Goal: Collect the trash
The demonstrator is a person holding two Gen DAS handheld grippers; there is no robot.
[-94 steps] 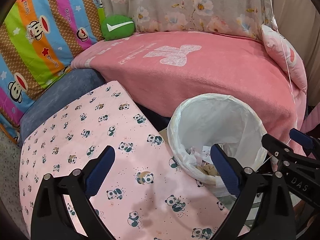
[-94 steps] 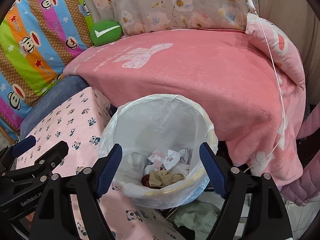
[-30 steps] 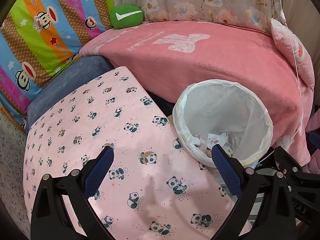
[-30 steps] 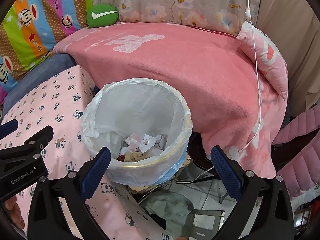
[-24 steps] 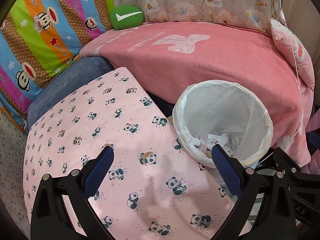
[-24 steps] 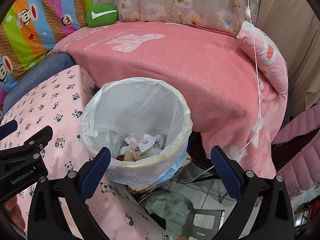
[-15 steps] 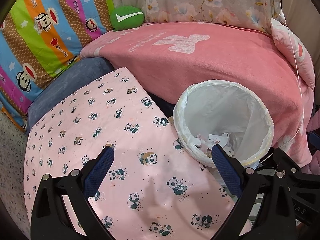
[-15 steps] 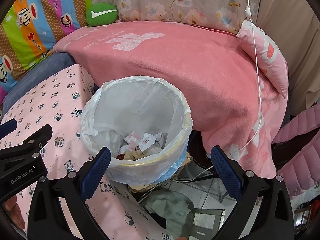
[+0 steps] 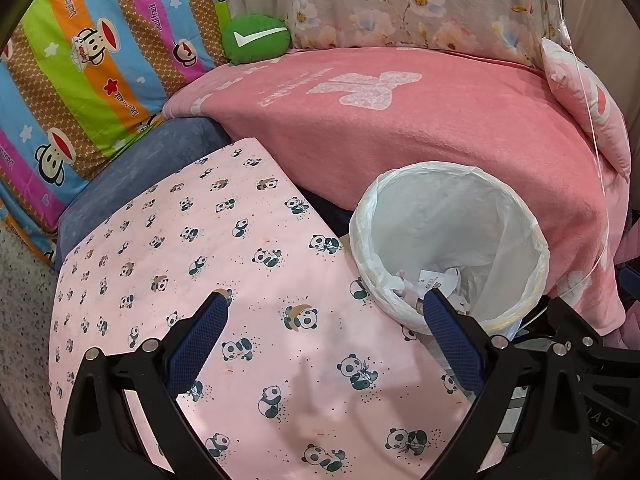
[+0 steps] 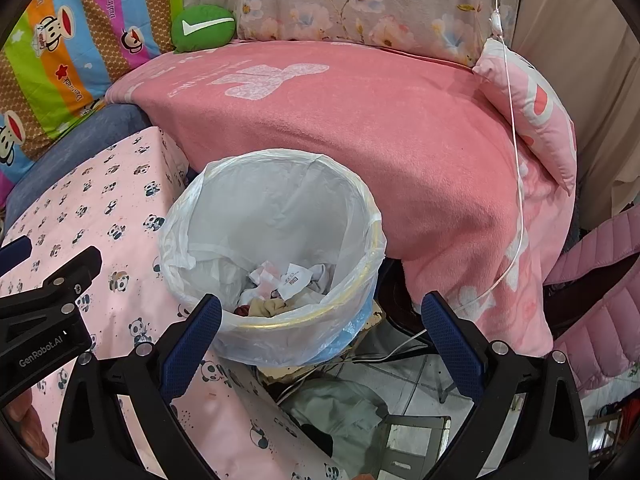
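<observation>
Left wrist view: the left gripper (image 9: 324, 304) hangs over a tabletop (image 9: 240, 280) draped in smooth pink cloth printed with small pandas; its blue, mesh-textured fingers (image 9: 196, 336) are spread wide with nothing between them. Right of the tabletop stands the round trash bin (image 9: 532, 240), lined with a thin, crinkled, translucent white plastic bag folded over the rim. Crumpled trash (image 9: 436, 280) lies at the bin's bottom, part of it hidden by the gripper's finger. Behind the bin, a fuzzy pink blanket (image 9: 420, 132) with a pale woven motif covers a rounded seat, and farther back from the bin sits a green oval cushion (image 9: 256, 40) with a white tick mark.

Right wrist view: the right gripper (image 10: 320, 316) hovers over the near rim of the trash bin (image 10: 372, 224), its textured blue fingers (image 10: 448, 336) likewise wide apart and empty. Inside the bin the trash (image 10: 280, 284) shows as crumpled white paper, a printed slip and a tan wad. Left of the bin, over the panda-print tabletop (image 10: 100, 208), part of the left gripper's black frame is visible. Right of the bin, a thin white cord (image 10: 516, 152) trails across the blanket (image 10: 360, 120).
</observation>
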